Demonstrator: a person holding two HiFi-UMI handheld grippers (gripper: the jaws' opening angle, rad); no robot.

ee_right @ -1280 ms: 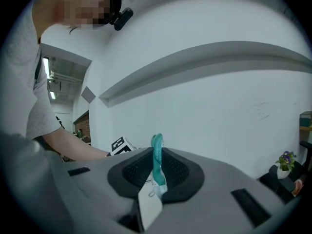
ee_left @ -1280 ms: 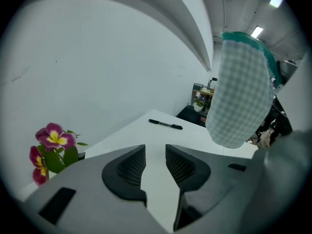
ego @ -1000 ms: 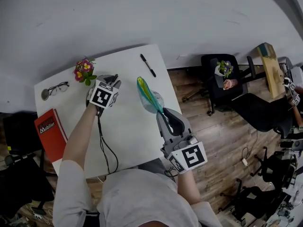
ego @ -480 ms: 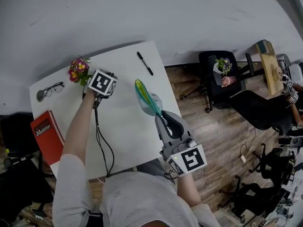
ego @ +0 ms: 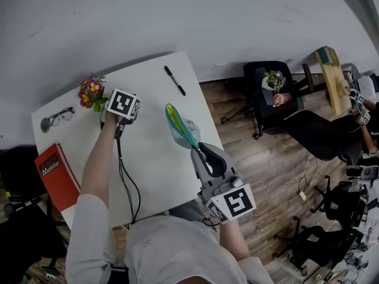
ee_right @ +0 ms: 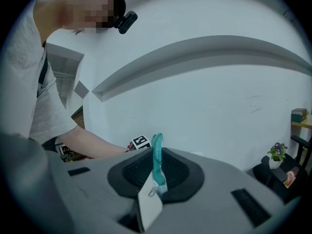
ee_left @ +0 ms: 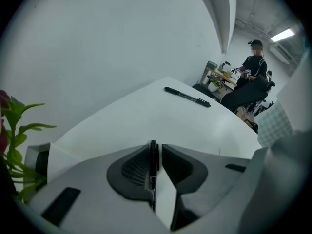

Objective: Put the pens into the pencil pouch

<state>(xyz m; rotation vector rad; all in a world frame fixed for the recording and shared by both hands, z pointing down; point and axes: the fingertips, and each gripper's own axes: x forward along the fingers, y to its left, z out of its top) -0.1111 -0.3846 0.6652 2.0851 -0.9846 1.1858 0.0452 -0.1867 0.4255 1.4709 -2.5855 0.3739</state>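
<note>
Jaws pinching pen, pouch, flowers, glasses nearby

White tabletop carries black pen near far edge, eyeglasses, potted flowers, red book at left edge.

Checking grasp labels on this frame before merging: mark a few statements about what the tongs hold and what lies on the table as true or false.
1. The left tongs are shut on a slim black pen. True.
2. The right tongs are empty. False: they pinch the teal-and-yellow fabric pencil pouch.
3. A second black pen lies loose on the white table. True.
4. The red book lies under the pouch. False: it sits at the table's left edge in the head view, apart from the pouch.
</note>
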